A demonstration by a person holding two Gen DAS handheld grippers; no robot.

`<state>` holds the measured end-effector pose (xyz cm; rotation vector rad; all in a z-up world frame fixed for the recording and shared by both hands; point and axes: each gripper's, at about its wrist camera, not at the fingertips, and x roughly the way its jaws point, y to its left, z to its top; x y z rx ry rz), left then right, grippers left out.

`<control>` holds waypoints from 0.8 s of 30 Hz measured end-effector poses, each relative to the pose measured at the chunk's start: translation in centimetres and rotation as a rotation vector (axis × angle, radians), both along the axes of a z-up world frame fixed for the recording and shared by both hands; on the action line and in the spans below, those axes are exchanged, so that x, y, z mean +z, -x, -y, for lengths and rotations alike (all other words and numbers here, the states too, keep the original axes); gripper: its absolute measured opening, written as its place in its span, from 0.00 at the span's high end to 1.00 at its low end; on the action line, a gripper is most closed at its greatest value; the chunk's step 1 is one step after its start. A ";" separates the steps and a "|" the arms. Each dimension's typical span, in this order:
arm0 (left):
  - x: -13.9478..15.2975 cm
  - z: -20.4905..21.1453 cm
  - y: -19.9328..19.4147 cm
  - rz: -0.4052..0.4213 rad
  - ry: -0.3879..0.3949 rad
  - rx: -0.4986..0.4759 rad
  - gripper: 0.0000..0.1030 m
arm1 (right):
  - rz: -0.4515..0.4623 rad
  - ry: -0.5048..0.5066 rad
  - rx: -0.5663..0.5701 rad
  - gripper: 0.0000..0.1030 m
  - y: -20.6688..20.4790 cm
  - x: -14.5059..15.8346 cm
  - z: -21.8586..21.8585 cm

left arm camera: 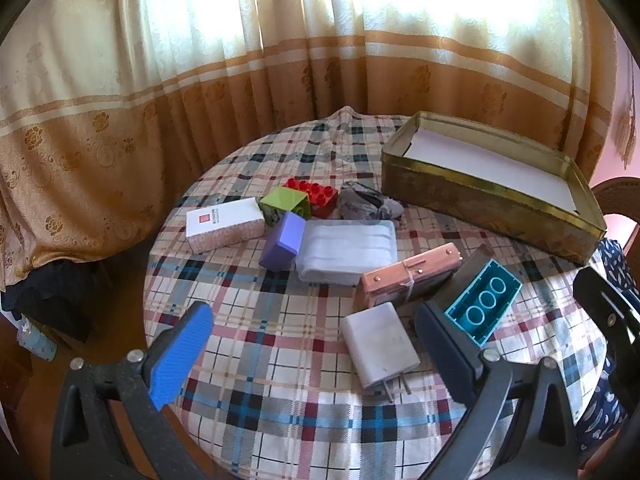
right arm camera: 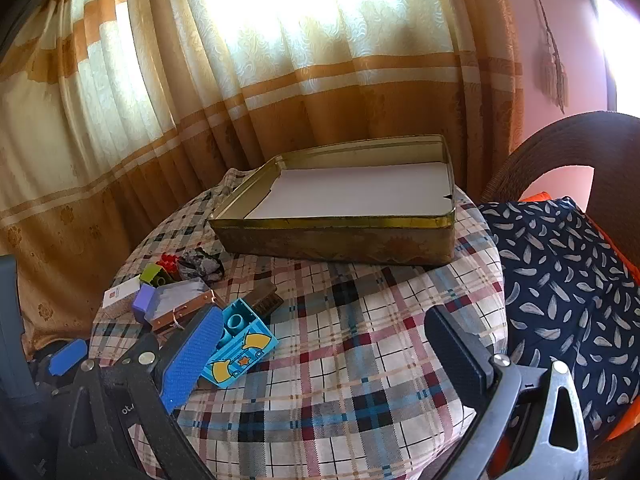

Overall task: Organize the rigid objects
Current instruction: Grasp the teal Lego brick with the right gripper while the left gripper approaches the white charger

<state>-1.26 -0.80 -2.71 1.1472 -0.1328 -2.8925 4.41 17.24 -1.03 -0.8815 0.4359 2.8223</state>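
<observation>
A cluster of small rigid things lies on the left half of the worktop (left arm camera: 280,392), which wears a plaid cloth. At the far end sit a red brick (left arm camera: 314,191) and a green block (left arm camera: 285,204), touching each other, with a crumpled grey wad (left arm camera: 370,202) just right of them. Left of the green block lies a white box (left arm camera: 225,224). A purple block (left arm camera: 282,247) stands between that box and a clear case (left arm camera: 347,251), touching the case's left side. Nearer and to the right, a copper-coloured box (left arm camera: 408,280) tied with string rests against a dark brush (left arm camera: 464,276). A teal brick (left arm camera: 483,300) lies on its side just right of the brush, hollow underside facing the left wrist camera; in the right wrist view its printed face (right arm camera: 240,346) shows. A white charger (left arm camera: 380,346) lies nearest, prongs pointing near.

A gold tin (left arm camera: 480,204) stands open at the far right of the worktop, well apart from the cluster, with a white sheet (left arm camera: 492,168) lining its floor.

The left hand-held gripper (left arm camera: 316,356) hovers over the near edge, fingers wide apart and holding nothing; the charger lies between them. The right hand-held gripper (right arm camera: 324,356) is also spread wide and empty, its blue finger (right arm camera: 192,356) just beside the teal brick.

A gold curtain (left arm camera: 240,80) hangs behind, and a wicker chair (right arm camera: 560,148) with a patterned cushion (right arm camera: 560,264) stands to the right.
</observation>
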 end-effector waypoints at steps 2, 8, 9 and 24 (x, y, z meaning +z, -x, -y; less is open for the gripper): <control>-0.2 0.1 0.1 0.004 -0.004 -0.001 0.01 | 0.000 -0.008 0.006 0.01 0.0 -0.1 -0.1; -0.8 0.2 0.3 0.020 -0.015 -0.001 0.01 | -0.001 -0.025 0.019 0.01 0.2 -0.3 0.0; -0.9 0.3 0.4 0.023 -0.019 -0.003 0.01 | 0.000 -0.025 0.021 0.01 0.2 -0.3 0.0; -1.6 4.1 0.8 0.059 -0.097 0.006 0.01 | 0.061 -0.065 0.171 0.01 1.6 -1.8 2.1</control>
